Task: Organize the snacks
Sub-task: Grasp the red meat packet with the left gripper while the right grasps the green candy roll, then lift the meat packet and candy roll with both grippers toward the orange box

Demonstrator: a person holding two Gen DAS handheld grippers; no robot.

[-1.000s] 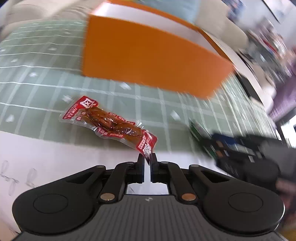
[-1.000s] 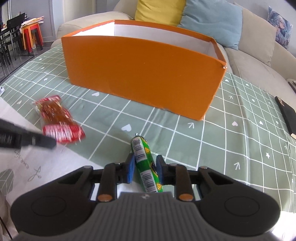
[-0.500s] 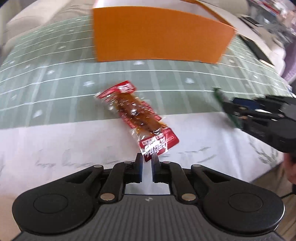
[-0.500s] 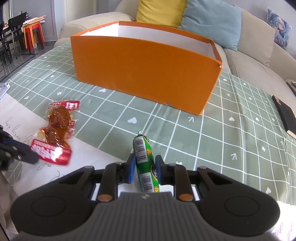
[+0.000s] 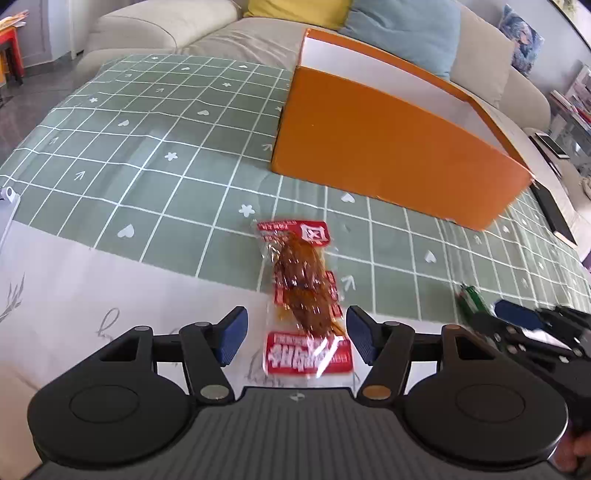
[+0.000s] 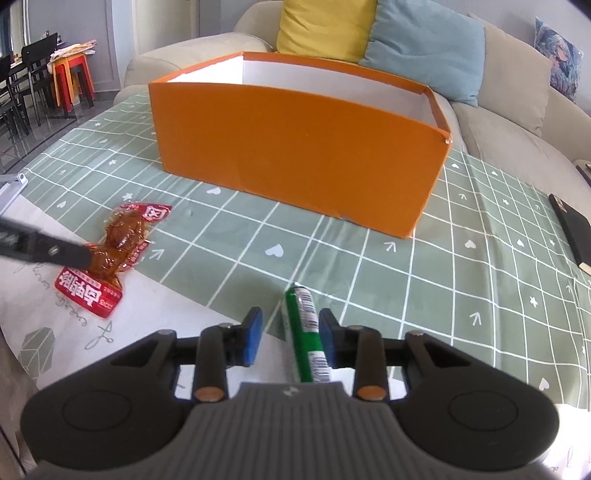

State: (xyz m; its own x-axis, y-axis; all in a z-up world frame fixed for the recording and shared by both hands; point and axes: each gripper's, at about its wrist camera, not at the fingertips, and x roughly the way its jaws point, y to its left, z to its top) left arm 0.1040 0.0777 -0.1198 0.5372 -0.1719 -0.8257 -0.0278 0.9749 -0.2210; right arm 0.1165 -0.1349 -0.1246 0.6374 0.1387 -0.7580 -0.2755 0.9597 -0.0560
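Observation:
A red and clear snack packet (image 5: 304, 295) lies on the cloth between the open fingers of my left gripper (image 5: 295, 336); it also shows in the right wrist view (image 6: 110, 251). A green snack stick (image 6: 304, 328) lies between the open fingers of my right gripper (image 6: 290, 338), close to the right pad; it also shows in the left wrist view (image 5: 471, 301). The open orange box (image 6: 295, 147) stands further back on the green grid cloth, and it also shows in the left wrist view (image 5: 388, 147).
A black flat object (image 6: 570, 229) lies at the cloth's right edge. A sofa with yellow (image 6: 321, 26) and blue (image 6: 424, 40) cushions is behind the box. Chairs and red stools (image 6: 70, 81) stand at far left.
Both grippers have opened. The left one let go of the red packet, which now lies flat on the cloth. The right one released the green stick.

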